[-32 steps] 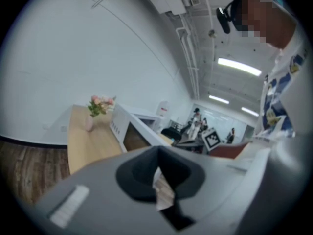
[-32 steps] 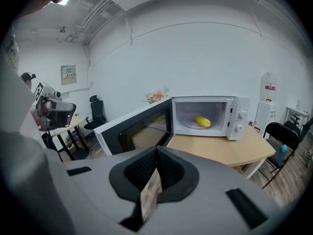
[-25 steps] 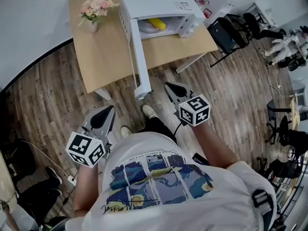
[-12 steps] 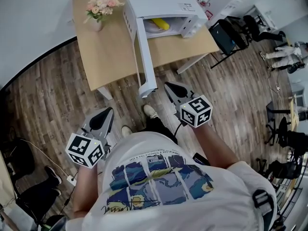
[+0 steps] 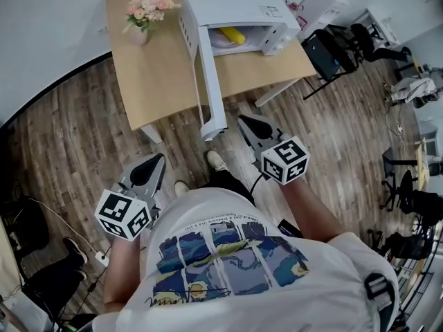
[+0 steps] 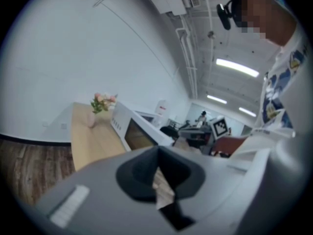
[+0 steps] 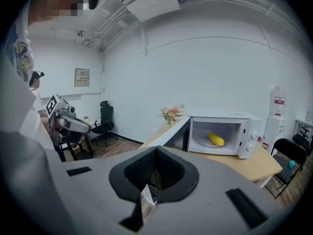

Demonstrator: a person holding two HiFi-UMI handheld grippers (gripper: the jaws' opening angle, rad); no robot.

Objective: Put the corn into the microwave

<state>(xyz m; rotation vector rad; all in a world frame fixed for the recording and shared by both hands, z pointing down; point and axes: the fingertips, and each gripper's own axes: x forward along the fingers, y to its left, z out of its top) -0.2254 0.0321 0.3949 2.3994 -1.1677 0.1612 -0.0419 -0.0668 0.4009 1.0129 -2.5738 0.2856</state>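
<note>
The yellow corn (image 5: 232, 34) (image 7: 215, 140) lies on the plate inside the white microwave (image 5: 235, 5) (image 7: 230, 119), whose door (image 5: 210, 81) (image 7: 172, 133) hangs wide open toward me. My right gripper (image 5: 250, 127) (image 7: 156, 168) is shut and empty, held just right of the door's free end, well short of the oven. My left gripper (image 5: 147, 168) (image 6: 156, 168) hangs lower at the left, over the floor, its jaws together with nothing between them.
The microwave stands on a light wooden table (image 5: 156, 75) with a vase of pink flowers (image 5: 140, 16) (image 7: 171, 113) at its far left. Black office chairs (image 5: 332, 43) stand to the right. My feet (image 5: 214, 162) are on the wood floor below the door.
My right gripper has risen a little and drifted right, staying shut. The view has shifted slightly, so table and microwave sit a bit further right. The left gripper stayed put.
</note>
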